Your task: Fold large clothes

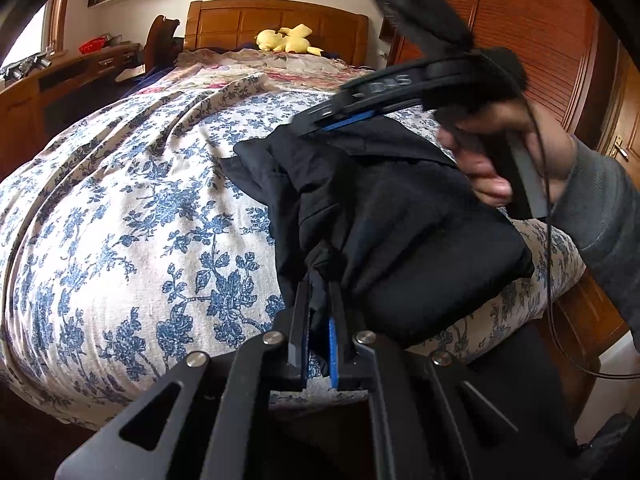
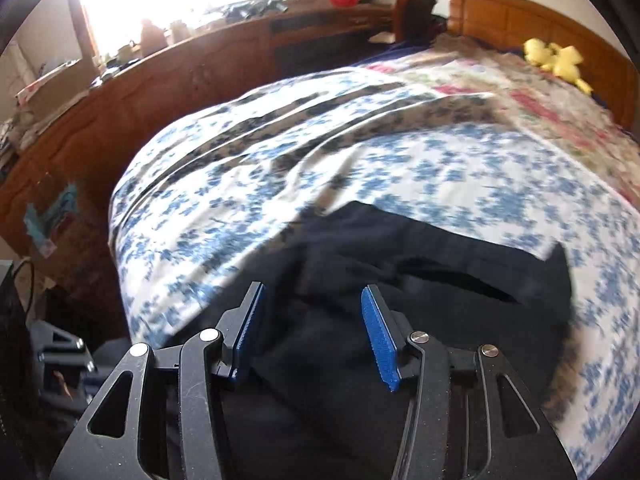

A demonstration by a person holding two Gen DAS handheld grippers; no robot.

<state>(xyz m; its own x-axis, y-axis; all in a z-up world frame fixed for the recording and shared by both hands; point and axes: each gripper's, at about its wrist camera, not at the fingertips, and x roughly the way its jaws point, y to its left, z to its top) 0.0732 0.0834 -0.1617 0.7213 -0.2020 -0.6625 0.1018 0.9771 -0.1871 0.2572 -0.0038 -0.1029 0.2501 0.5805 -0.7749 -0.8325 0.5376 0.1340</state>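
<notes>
A black garment (image 1: 400, 216) lies folded in a bundle on the blue floral bedspread (image 1: 132, 208), near the bed's near right corner. My left gripper (image 1: 319, 280) is shut on a fold of the garment at its near edge. The right gripper (image 1: 400, 96) shows in the left wrist view above the garment's far side, held by a hand. In the right wrist view my right gripper (image 2: 312, 294) is open and empty just above the black garment (image 2: 400, 292). That view is blurred.
A yellow plush toy (image 1: 286, 39) lies by the wooden headboard (image 1: 276, 20). A wooden dresser (image 2: 168, 80) with clutter runs along the left wall under a bright window. A wooden wardrobe (image 1: 532, 24) stands right of the bed. A cable (image 1: 550, 280) hangs from the right gripper.
</notes>
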